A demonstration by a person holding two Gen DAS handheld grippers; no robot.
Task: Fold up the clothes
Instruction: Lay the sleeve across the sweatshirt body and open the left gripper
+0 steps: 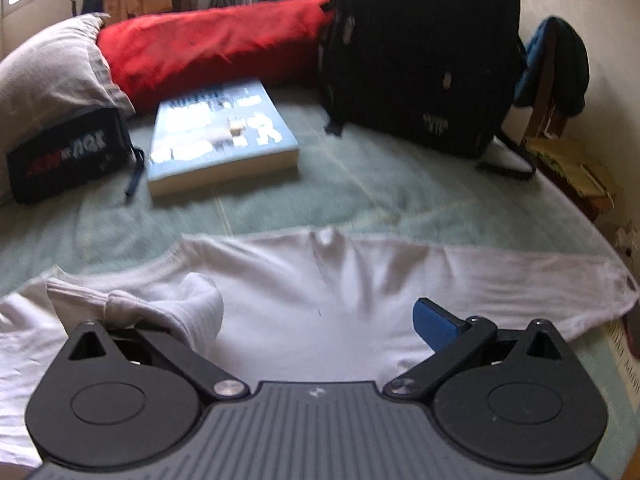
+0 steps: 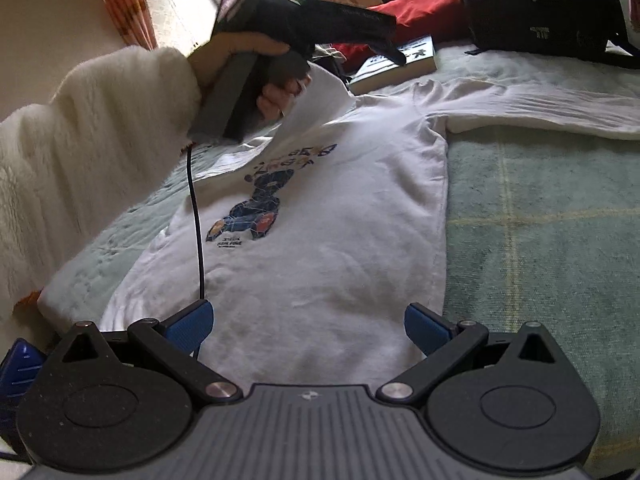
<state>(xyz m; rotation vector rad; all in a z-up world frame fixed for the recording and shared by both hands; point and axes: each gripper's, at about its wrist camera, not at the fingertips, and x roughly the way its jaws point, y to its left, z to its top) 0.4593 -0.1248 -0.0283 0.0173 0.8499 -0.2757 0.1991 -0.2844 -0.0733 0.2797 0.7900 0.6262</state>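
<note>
A white long-sleeved sweatshirt [image 2: 332, 240] with a blue printed figure [image 2: 256, 208] lies face up on the green bedspread [image 2: 540, 220]. In the left wrist view its neck and chest [image 1: 320, 280] spread out below my left gripper [image 1: 316, 324], which is open. A ribbed cuff of the left sleeve [image 1: 188, 308] is bunched over the left finger and hides it; only the right blue pad [image 1: 436, 326] shows. My right gripper [image 2: 310, 328] hovers open over the hem with nothing between its pads. The other sleeve [image 2: 520, 108] stretches to the right.
A blue book [image 1: 220, 136], a black pouch [image 1: 68, 156], a red cushion [image 1: 216, 40], a grey pillow [image 1: 48, 72] and a black backpack [image 1: 424, 52] sit at the bed's far side. A hand in a fluffy white sleeve [image 2: 80, 152] holds the left gripper [image 2: 352, 24]; its cable [image 2: 196, 220] hangs down.
</note>
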